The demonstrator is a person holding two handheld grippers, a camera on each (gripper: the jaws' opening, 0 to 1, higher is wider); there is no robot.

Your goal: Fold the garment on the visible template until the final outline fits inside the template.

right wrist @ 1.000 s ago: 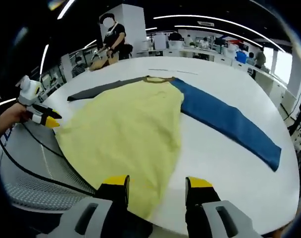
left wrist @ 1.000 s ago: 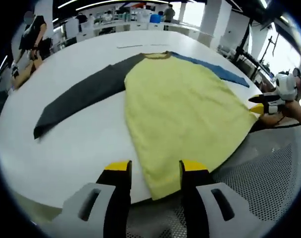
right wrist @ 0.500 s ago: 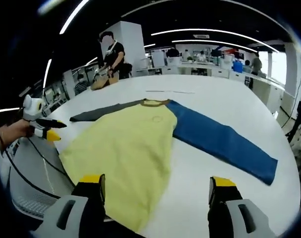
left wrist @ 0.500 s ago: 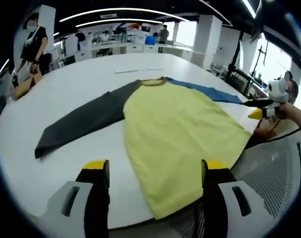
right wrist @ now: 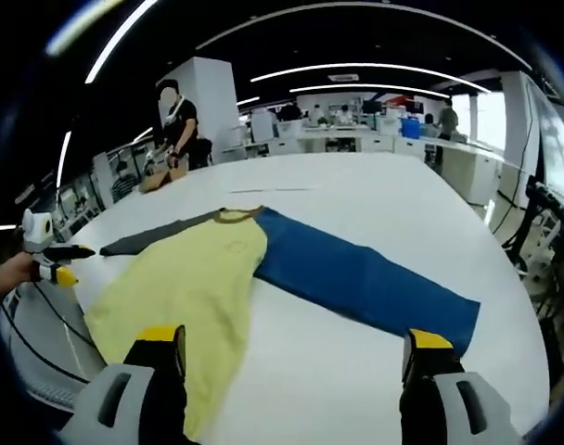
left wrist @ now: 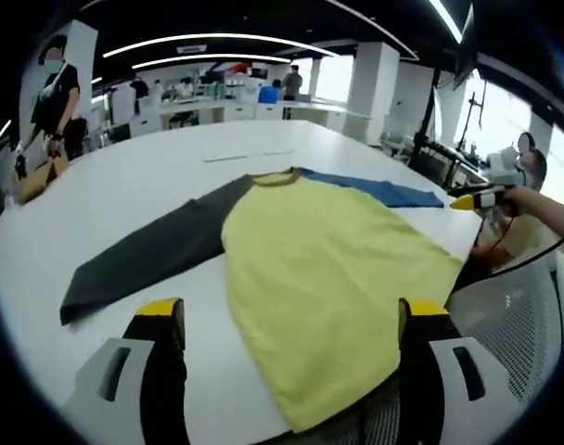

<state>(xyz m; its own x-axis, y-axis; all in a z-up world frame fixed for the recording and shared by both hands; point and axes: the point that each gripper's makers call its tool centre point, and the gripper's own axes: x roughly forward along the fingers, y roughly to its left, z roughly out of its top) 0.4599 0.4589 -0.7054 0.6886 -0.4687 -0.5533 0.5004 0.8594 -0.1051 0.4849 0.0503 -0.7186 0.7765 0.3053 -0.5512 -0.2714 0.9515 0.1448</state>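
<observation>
White table [left wrist: 161, 167]: both grippers hover wide-jawed before the flat garment [left wrist: 328, 269].

A soft cloth shirt [left wrist: 328, 264] lies flat, matt all over: a pale yellow body, one dark grey sleeve [left wrist: 147, 255] and one blue sleeve [right wrist: 361, 278], with a ribbed-looking collar [right wrist: 236, 216]. It rests on a smooth white table [right wrist: 356, 190] with a faint sheen under the ceiling lights. At the table's edge sits a grey perforated mesh surface [left wrist: 509, 320], dull in finish. Each gripper, left [left wrist: 296, 320] and right [right wrist: 296, 348], looks like hard plastic: matt grey bodies, black jaws, glossy yellow tips.
</observation>
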